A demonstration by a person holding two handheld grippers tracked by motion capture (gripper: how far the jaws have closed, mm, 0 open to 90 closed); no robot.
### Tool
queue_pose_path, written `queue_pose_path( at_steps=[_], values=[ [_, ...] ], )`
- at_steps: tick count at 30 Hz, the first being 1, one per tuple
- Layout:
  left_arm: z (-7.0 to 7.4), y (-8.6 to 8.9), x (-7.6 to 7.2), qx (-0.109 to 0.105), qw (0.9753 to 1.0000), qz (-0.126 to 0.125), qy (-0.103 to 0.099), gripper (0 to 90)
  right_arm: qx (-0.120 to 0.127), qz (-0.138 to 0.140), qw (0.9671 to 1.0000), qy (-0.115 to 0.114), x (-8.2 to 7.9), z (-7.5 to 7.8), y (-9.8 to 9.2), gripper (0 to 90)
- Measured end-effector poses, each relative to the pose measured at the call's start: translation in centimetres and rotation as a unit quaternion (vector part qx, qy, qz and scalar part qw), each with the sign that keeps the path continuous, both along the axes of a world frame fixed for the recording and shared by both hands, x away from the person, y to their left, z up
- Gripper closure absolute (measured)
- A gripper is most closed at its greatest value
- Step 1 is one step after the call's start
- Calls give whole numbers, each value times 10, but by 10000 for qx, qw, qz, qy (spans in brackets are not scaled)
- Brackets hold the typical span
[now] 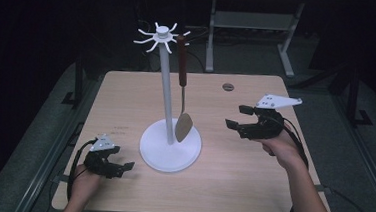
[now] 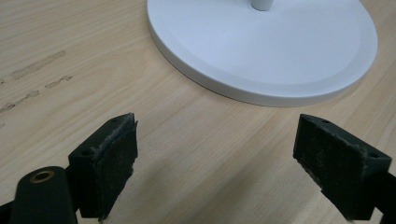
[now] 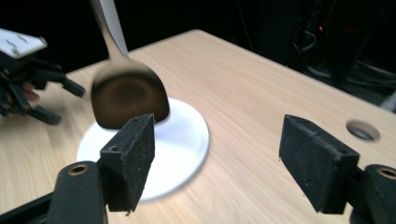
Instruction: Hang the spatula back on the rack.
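A white hook stand [image 1: 166, 104] rises from a round base [image 1: 153, 152] at the middle of the table. A spatula [image 1: 182, 93] with a dark red handle hangs from one of its top hooks, its blade [image 3: 128, 95] just above the base [image 3: 187, 140]. My right gripper [image 1: 237, 117] is open to the right of the spatula, empty, jaws pointing left toward it [image 3: 219, 156]. My left gripper [image 1: 122, 166] is open and empty at the front left, low over the table [image 2: 215, 163], close to the base [image 2: 280, 56].
The wooden table [image 1: 236, 169] has a round cable hole [image 1: 228, 87] at the back right. Faint smudges [image 2: 37, 70] mark the wood left of the base. Beyond the far edge stands a grey table frame [image 1: 252, 25] on dark floor.
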State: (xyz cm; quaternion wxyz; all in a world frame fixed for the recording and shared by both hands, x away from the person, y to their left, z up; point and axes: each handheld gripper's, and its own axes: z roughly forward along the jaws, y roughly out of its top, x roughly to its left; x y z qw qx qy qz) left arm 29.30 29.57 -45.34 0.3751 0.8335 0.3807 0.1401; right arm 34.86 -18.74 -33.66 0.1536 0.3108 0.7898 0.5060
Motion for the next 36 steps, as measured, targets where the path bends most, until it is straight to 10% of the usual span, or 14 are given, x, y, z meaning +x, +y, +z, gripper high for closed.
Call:
queue_pose_path(
  at_steps=[36],
  values=[
    [0,0,-1,-2,10000,-1,-9,132,-818,-768,9902,837,-37,-105,-58,151]
  ],
)
